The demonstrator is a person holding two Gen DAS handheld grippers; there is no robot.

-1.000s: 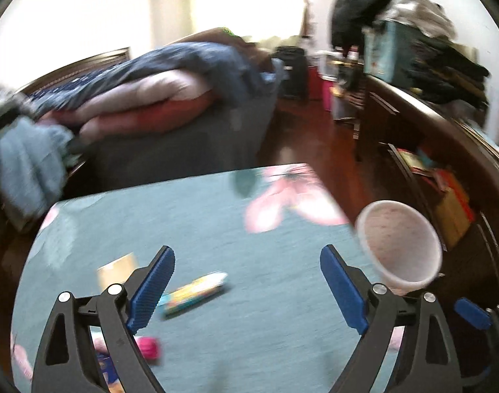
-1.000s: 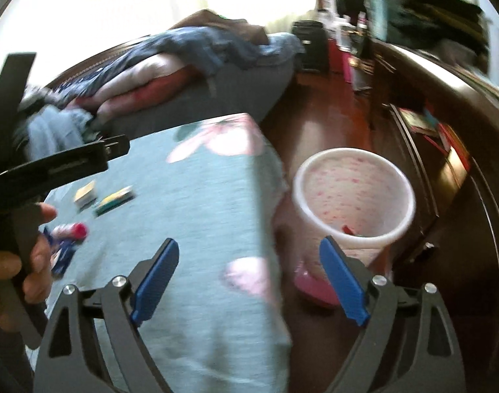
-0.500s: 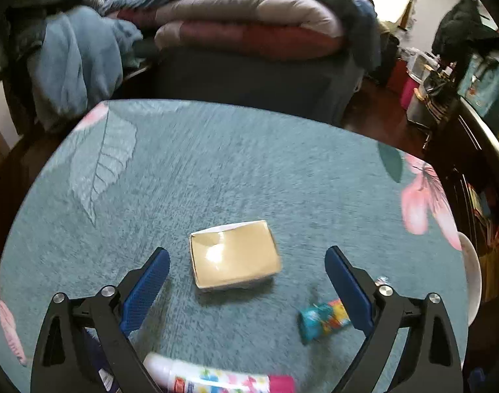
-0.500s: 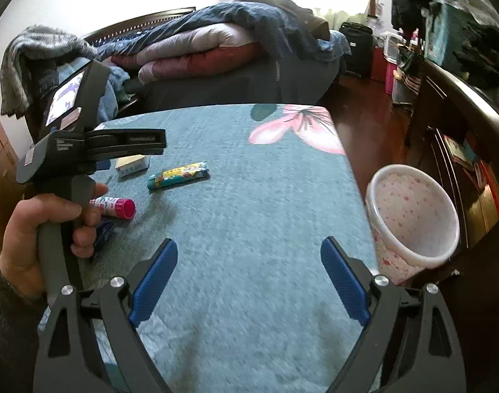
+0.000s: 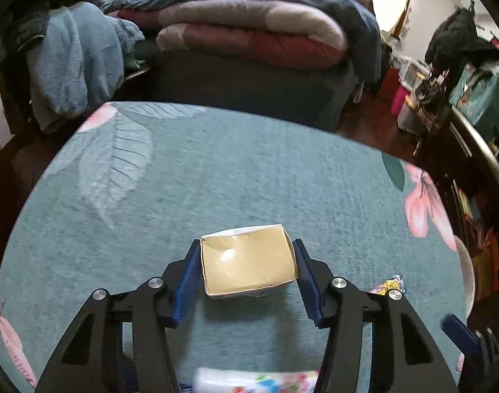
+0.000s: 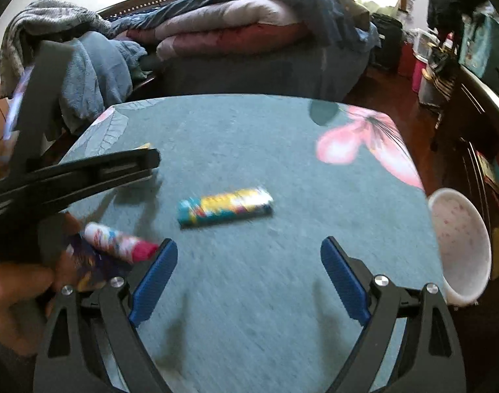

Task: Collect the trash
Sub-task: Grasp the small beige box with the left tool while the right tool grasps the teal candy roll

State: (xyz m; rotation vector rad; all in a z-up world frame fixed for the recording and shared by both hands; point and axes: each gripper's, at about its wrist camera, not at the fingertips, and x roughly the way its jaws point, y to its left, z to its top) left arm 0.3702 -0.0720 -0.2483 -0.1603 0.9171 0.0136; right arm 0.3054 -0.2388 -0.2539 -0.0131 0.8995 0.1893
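My left gripper [image 5: 247, 267] is closing on the small cardboard box [image 5: 248, 262]; blue pads sit right at both its sides, box betw. them on the teal floral cloth [image 5: 216, 180]. Can't tell if they're pressing yet. My right gripper [image 6: 249, 275] is wide apart, nothing betw. the jaws, only bare cloth. Colourful wrapper [image 6: 225, 207] lies just ahead of it, approx. mid-table. White tube w/ pink cap [image 6: 120, 239] lies to its left, next to my left hand [image 6: 17, 294], atop a dark purple packet [image 6: 92, 267] that's partly hidden. White pink-speckled bin [image 6: 459, 245] stands off the table's right edge, cut off by the frame. Printing on wrapper and tube is too blurred to read. In left view tube is cut off at the bottom.
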